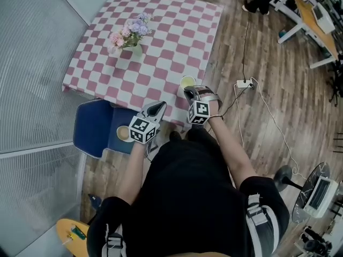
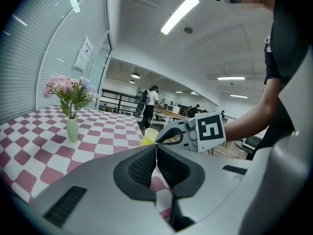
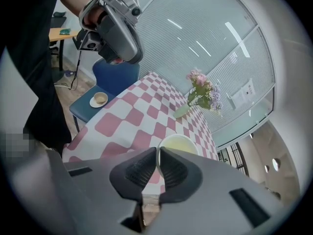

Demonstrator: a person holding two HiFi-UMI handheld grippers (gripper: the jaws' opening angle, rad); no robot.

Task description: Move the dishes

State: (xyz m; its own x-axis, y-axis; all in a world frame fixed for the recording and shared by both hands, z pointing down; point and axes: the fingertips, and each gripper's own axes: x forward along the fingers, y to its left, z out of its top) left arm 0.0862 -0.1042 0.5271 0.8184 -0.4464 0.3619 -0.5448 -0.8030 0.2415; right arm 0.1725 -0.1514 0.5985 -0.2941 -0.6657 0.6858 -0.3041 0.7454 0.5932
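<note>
A yellow cup (image 1: 187, 82) stands at the near edge of the pink-and-white checkered table (image 1: 161, 47). My right gripper (image 1: 188, 93) is shut on the cup's rim (image 3: 179, 142), one pad inside the wall and one outside. My left gripper (image 1: 156, 110) hangs shut and empty over the corner of the table, beside a blue chair (image 1: 92, 123). In the left gripper view its pads (image 2: 145, 166) meet with nothing between them, and the cup (image 2: 149, 136) and right gripper show just beyond. On the chair seat rests a white saucer with a small cup (image 1: 123, 133).
A green vase of flowers (image 1: 131, 38) stands mid-table. A ribbed glass wall runs along the left. On the wood floor to the right lie a power strip with cables (image 1: 244, 83); white desks (image 1: 308, 15) and a fan (image 1: 310, 190) stand farther off.
</note>
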